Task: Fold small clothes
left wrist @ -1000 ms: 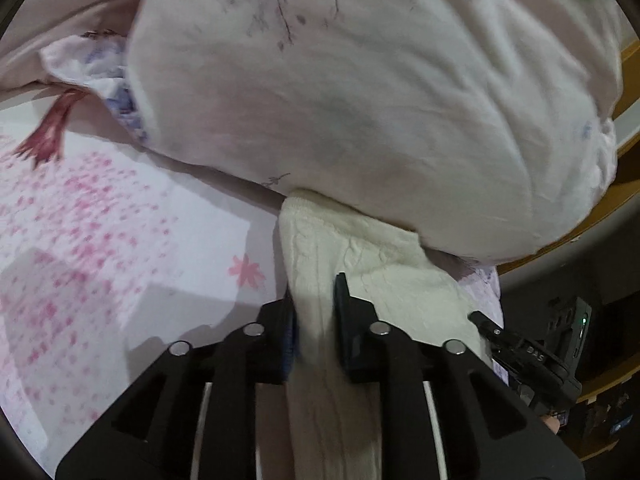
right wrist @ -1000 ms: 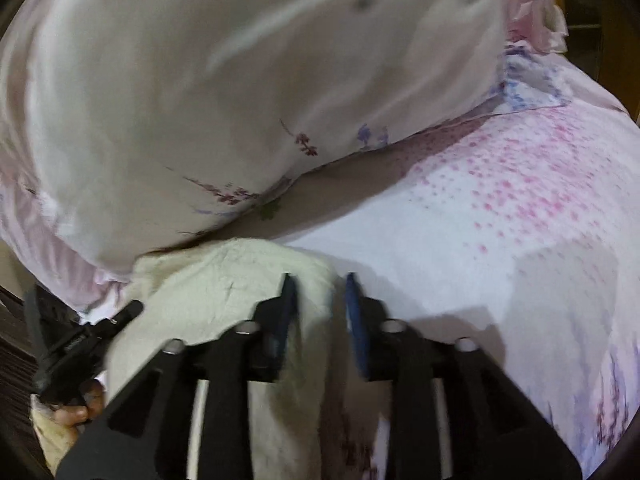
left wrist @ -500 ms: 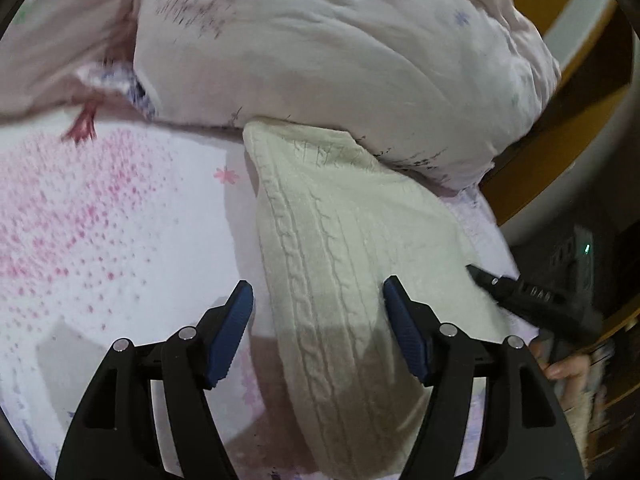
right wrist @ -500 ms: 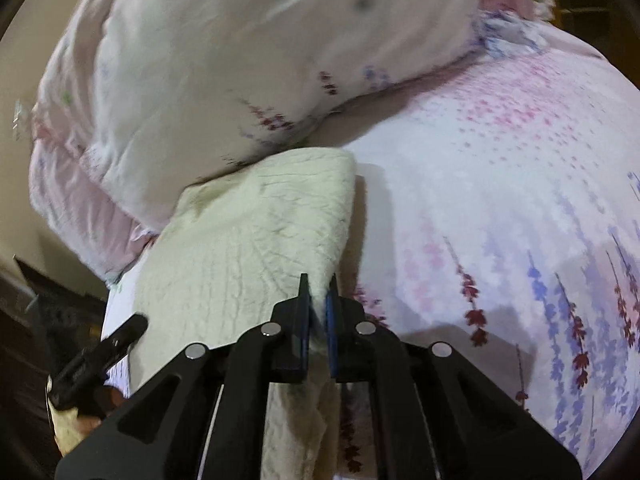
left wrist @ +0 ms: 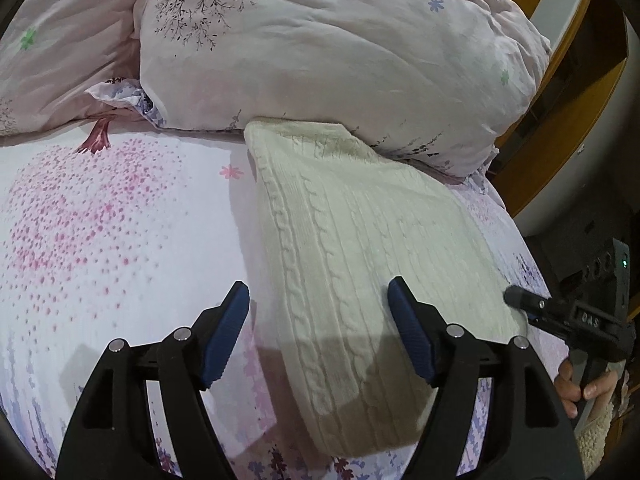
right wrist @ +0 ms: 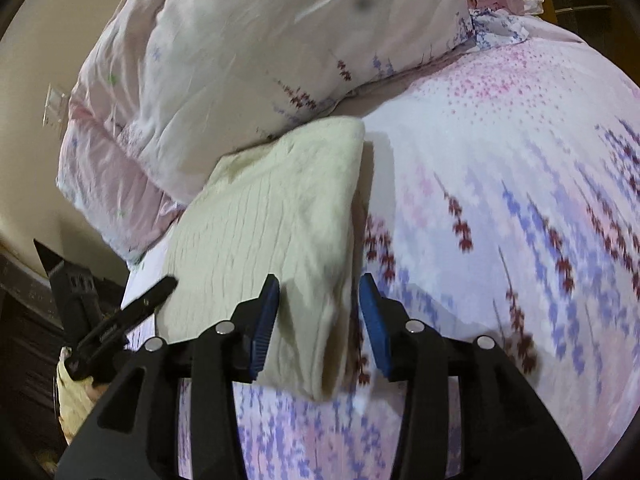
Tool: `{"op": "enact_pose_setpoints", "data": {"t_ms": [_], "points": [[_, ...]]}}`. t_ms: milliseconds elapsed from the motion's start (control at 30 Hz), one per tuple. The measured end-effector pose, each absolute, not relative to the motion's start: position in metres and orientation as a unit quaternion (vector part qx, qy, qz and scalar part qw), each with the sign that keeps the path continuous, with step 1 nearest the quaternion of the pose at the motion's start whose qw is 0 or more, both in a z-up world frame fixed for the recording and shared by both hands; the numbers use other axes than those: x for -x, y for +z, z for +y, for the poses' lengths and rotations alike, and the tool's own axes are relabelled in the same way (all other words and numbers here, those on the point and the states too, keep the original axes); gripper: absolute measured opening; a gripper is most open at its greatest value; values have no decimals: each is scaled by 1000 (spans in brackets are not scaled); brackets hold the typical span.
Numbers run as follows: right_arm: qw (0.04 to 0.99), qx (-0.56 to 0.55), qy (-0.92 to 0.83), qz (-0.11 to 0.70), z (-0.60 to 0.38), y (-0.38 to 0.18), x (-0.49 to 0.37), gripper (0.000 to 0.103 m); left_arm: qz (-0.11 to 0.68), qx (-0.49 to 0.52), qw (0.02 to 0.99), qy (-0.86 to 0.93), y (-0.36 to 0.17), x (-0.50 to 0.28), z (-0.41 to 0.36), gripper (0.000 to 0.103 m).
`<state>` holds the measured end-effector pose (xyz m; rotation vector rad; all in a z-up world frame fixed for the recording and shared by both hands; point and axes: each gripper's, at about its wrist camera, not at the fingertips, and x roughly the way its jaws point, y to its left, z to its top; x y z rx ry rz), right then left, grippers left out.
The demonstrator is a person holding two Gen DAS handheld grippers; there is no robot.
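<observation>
The folded cream knit (left wrist: 360,248) lies on the floral bedsheet (left wrist: 120,240), long axis running away toward the pillow (left wrist: 340,48), with 2 opening, empty grippers above its near end (left gripper (left wrist: 320,312), right gripper (right wrist: 318,308)), about equally near.

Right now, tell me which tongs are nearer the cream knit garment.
Right, narrowly. The right tongs straddle an edge of the cream knit garment, jaws opening, fabric between them. The left tongs hover above its opposite edge, jaws also opening.
</observation>
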<state>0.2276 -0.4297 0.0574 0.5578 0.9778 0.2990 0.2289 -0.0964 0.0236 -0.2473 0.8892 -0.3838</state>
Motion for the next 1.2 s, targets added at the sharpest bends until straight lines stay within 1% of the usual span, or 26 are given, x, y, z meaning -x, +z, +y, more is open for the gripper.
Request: {"op": "enact_pose_setpoints", "data": {"t_ms": [33,100,133,167,267,400,633,800,833,900,967,1000,1033,1067,1133,1200], "points": [[834,-261,142,465,-429,55,-225,42,426,117,878,-185,23,-228,-98,73],[833,-260,144,467,-425,51,-223,31,426,114,878,-185,23,-226,-101,73],[832,-261,147,467,-423,49,-222,23,426,113,878,-184,23,-225,-101,73],[832,-260,148,467,-422,47,-221,21,426,111,879,-184,22,-224,-101,73],[836,-255,140,465,-421,44,-219,19,428,108,878,-185,18,-221,-101,73],[831,-271,141,464,-424,39,-217,19,428,111,877,-186,14,-221,-102,73],[832,-272,138,463,-424,39,-214,19,411,73,892,-173,15,-215,-111,73],[827,-286,140,463,-425,38,-213,20,410,74,892,-173,13,-215,-111,73],[826,-286,140,465,-425,38,-214,20,409,73,893,-173,13,-215,-111,73],[824,-285,140,470,-426,40,-216,25,411,77,891,-177,13,-216,-110,73],[821,-285,138,476,-429,43,-218,43,428,117,874,-198,15,-221,-99,75],[818,-292,138,476,-433,46,-220,47,440,151,860,-210,15,-226,-91,80],[815,-301,140,474,-436,48,-221,54,446,173,851,-216,15,-229,-85,83],[812,-313,144,470,-440,50,-224,60,450,204,840,-223,15,-235,-76,83],[807,-335,150,463,-447,55,-233,64,455,231,831,-221,14,-244,-67,83],[803,-342,146,465,-450,57,-245,66,462,255,820,-221,12,-254,-60,83]]}}
